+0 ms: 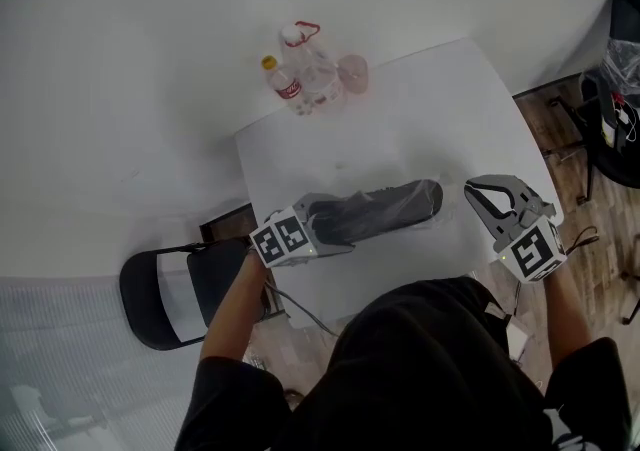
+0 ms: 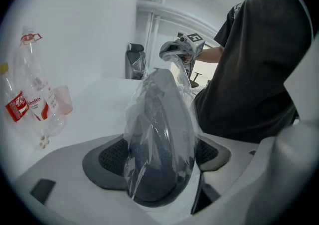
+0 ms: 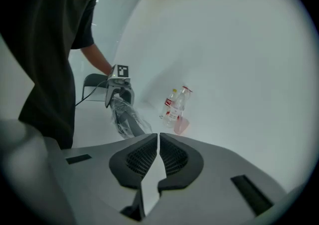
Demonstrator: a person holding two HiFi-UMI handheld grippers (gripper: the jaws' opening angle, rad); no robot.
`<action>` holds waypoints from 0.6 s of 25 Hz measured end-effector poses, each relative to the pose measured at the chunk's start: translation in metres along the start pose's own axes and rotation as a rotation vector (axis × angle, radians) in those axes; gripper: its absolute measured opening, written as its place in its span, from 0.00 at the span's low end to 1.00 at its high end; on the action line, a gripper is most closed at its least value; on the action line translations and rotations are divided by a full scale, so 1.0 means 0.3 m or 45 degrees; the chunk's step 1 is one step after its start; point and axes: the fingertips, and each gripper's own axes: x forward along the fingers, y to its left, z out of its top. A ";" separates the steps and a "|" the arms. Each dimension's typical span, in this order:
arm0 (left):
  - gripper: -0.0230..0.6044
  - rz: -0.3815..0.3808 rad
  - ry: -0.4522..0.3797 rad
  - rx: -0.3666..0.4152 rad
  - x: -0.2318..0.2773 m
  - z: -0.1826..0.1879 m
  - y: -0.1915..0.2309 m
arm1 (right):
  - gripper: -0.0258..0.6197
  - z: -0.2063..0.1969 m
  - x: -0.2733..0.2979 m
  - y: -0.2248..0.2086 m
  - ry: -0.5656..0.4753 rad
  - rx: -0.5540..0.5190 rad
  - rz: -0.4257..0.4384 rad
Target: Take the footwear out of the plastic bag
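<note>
A dark shoe wrapped in a clear plastic bag (image 1: 385, 209) lies across the white table (image 1: 420, 129). My left gripper (image 1: 335, 224) holds its left end. In the left gripper view the bagged shoe (image 2: 159, 134) fills the gap between the jaws of this gripper (image 2: 159, 156), and both pads press on it. My right gripper (image 1: 480, 194) hovers just right of the shoe's other end, apart from it. The right gripper view shows that gripper (image 3: 158, 156) shut with nothing between its pads, and beyond it the bagged shoe (image 3: 128, 121) and the left gripper (image 3: 119, 94).
Two plastic bottles (image 1: 300, 79) and a pink cup (image 1: 352, 72) stand at the table's far edge. A black folding chair (image 1: 170, 294) sits left of the table. More dark chairs (image 1: 615, 109) stand on the wooden floor at the right.
</note>
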 end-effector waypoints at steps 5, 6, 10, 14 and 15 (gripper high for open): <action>0.69 -0.037 -0.052 0.074 -0.068 0.080 -0.049 | 0.06 0.174 -0.026 0.008 -0.064 -0.368 0.232; 0.69 -0.042 -0.072 0.083 -0.081 0.099 -0.058 | 0.06 0.200 -0.032 0.017 -0.070 -0.430 0.288; 0.69 -0.035 -0.180 0.066 -0.139 0.169 -0.075 | 0.06 0.262 -0.064 0.085 -0.080 -0.595 0.480; 0.69 -0.033 -0.238 0.034 -0.174 0.194 -0.083 | 0.15 0.272 -0.086 0.134 -0.040 -0.631 0.610; 0.69 -0.046 -0.240 0.030 -0.175 0.190 -0.092 | 0.31 0.264 -0.086 0.142 -0.011 -0.648 0.631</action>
